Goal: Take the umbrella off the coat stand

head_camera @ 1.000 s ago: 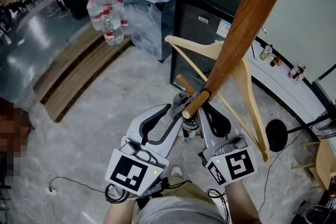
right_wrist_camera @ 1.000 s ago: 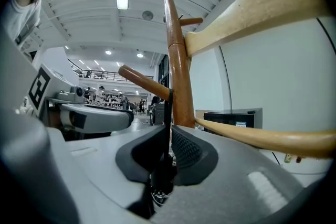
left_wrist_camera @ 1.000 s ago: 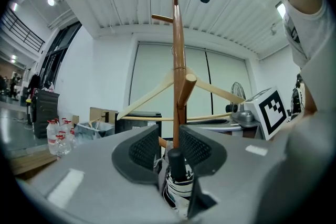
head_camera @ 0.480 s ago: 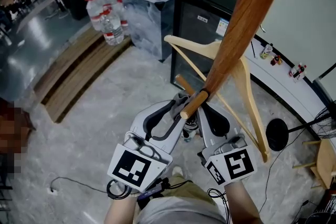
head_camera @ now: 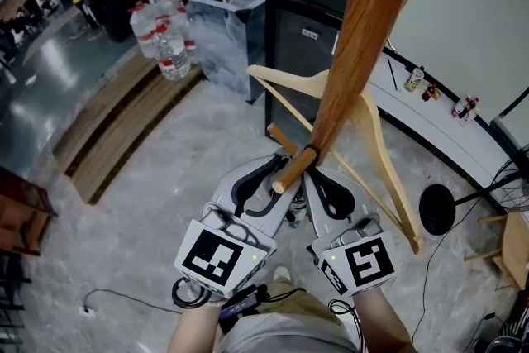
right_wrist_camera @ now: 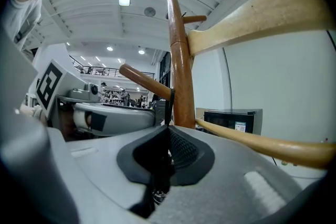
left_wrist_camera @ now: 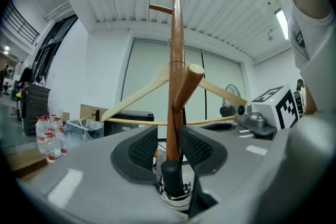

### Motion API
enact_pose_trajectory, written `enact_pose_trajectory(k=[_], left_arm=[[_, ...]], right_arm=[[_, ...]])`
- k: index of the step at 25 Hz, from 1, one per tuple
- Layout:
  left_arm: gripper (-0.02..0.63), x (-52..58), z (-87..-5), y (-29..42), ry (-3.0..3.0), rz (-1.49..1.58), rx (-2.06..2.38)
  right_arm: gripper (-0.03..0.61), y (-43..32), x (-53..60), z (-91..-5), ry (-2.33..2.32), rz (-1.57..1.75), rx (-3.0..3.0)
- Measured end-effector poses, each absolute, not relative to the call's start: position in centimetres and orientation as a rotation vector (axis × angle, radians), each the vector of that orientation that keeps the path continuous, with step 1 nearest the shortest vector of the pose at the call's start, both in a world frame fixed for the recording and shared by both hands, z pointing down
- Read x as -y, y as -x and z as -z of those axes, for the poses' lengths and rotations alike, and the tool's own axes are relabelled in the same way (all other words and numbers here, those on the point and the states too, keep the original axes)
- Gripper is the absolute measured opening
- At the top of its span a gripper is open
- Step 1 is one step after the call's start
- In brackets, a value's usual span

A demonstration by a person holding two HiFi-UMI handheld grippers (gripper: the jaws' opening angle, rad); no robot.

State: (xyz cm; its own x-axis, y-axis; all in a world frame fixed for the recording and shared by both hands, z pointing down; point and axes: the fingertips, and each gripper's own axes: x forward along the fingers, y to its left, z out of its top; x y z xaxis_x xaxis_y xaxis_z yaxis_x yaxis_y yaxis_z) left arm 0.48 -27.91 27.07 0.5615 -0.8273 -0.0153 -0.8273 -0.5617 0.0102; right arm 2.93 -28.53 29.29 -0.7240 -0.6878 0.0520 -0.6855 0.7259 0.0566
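Note:
The wooden coat stand [head_camera: 355,54] rises in front of me, with a pale wooden hanger [head_camera: 372,145] on it. A low peg [head_camera: 289,171] juts toward me between both grippers. The umbrella's black handle [left_wrist_camera: 171,181] and patterned folded canopy [left_wrist_camera: 176,201] hang just below it. My left gripper [left_wrist_camera: 169,147] is open; its jaws have just been opening, and the handle stands between the pads without touching them. My right gripper [right_wrist_camera: 167,136] is shut on the umbrella's thin black strap [right_wrist_camera: 168,105], which runs up to the peg. In the head view the left gripper [head_camera: 277,178] and right gripper [head_camera: 318,182] flank the peg.
Behind the stand is a black mini fridge [head_camera: 306,37], with a translucent bin [head_camera: 219,29] and water bottles [head_camera: 161,37] to its left. Wooden planks [head_camera: 107,128] lie on the floor at left. A fan base [head_camera: 436,211] stands at right, a cable [head_camera: 124,298] at lower left.
My left gripper has edged a little toward the stand's pole. The right gripper has stayed where it was, beside the peg.

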Motion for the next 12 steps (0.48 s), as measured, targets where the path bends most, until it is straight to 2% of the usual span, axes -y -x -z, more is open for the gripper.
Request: enact_pose_trajectory(k=[12], left_arm=[[0.129,29.1,-26.6,-0.9,-2.745,0.057,1.449]], right_arm=[[0.003,-2.9,28.4,-29.3,-1.117,0.073,2.837]])
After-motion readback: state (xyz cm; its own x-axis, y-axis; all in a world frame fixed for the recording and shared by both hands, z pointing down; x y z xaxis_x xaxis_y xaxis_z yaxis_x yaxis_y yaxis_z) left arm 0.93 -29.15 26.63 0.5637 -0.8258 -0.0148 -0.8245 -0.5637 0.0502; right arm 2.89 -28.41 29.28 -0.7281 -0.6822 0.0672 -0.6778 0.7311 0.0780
